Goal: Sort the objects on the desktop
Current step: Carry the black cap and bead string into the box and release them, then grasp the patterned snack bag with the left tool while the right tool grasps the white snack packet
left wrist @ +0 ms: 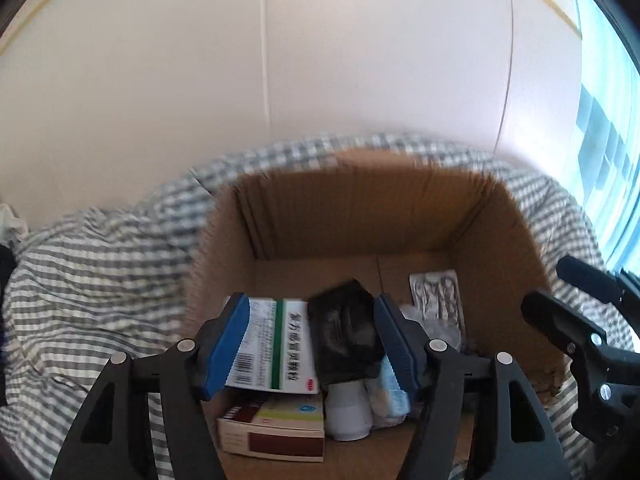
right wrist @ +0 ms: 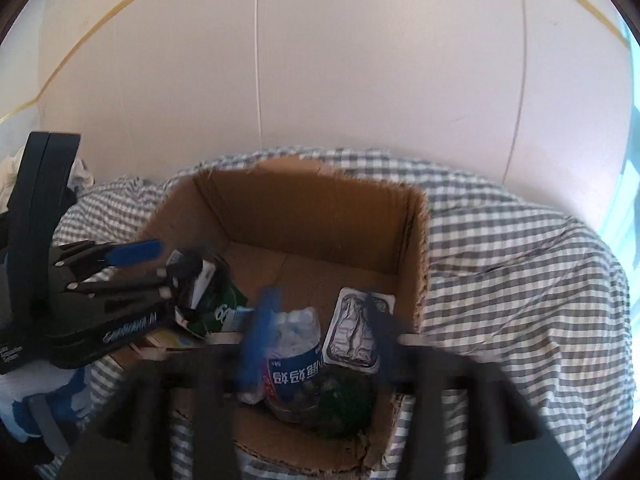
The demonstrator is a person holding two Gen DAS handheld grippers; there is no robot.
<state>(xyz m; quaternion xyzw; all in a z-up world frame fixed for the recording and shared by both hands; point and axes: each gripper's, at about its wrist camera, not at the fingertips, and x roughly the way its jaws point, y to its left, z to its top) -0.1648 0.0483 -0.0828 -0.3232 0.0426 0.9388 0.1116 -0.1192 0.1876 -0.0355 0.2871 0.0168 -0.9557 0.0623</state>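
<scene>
An open cardboard box stands on a grey checked cloth; it also shows in the right wrist view. My left gripper is over the box, shut on a white-and-green medicine box and a black crumpled packet side by side. Under them lie a red-and-white carton and a white bottle. My right gripper is blurred, open and empty, above a crushed blue-labelled plastic bottle and a silver blister pack inside the box.
The checked cloth covers the surface around the box. A plain white wall stands behind. A bright window is at the right edge. The right gripper's body sits close beside the box's right wall.
</scene>
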